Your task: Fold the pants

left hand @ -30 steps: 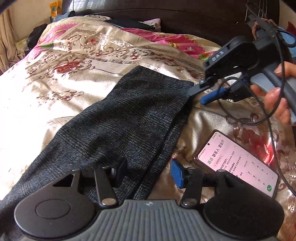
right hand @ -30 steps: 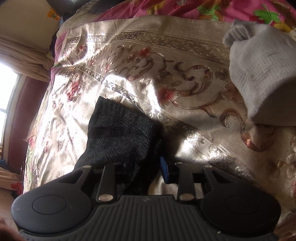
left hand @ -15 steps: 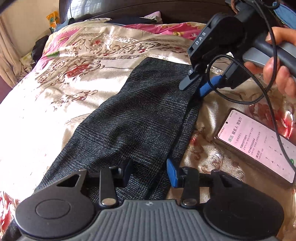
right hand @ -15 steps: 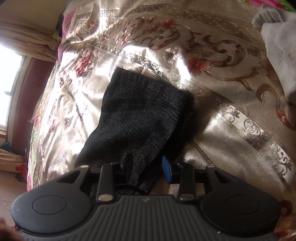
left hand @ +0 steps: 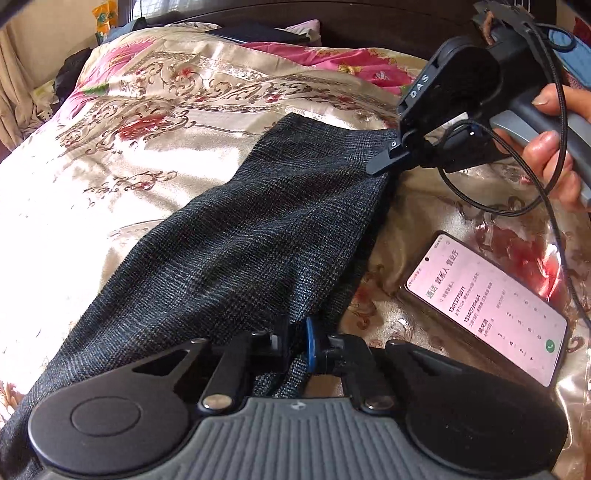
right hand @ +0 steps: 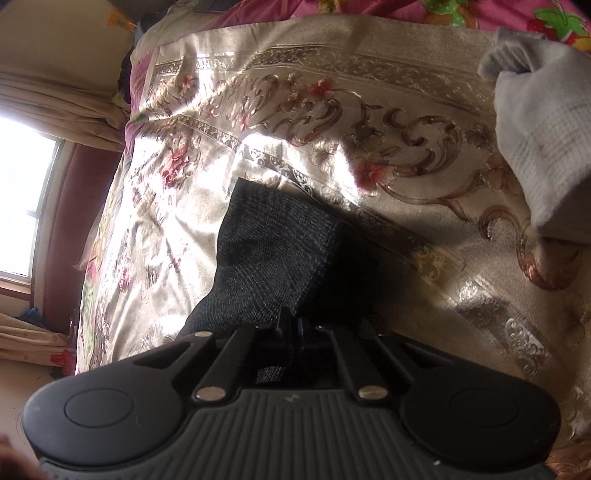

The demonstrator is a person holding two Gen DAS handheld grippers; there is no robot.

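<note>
Dark grey checked pants lie along a gold floral bedspread. My left gripper is shut on the pants' right edge at the near end. In the left wrist view my right gripper pinches the far right corner of the pants, held by a hand. In the right wrist view the right gripper is shut on the pants, whose end hangs forward over the bedspread.
A phone with a lit pink screen lies on the bedspread right of the pants. A grey-white cloth lies at the right in the right wrist view. A dark headboard runs behind; a window is at the left.
Both grippers were open around the pants' right edge and have closed on it. The right gripper has lifted its corner slightly.
</note>
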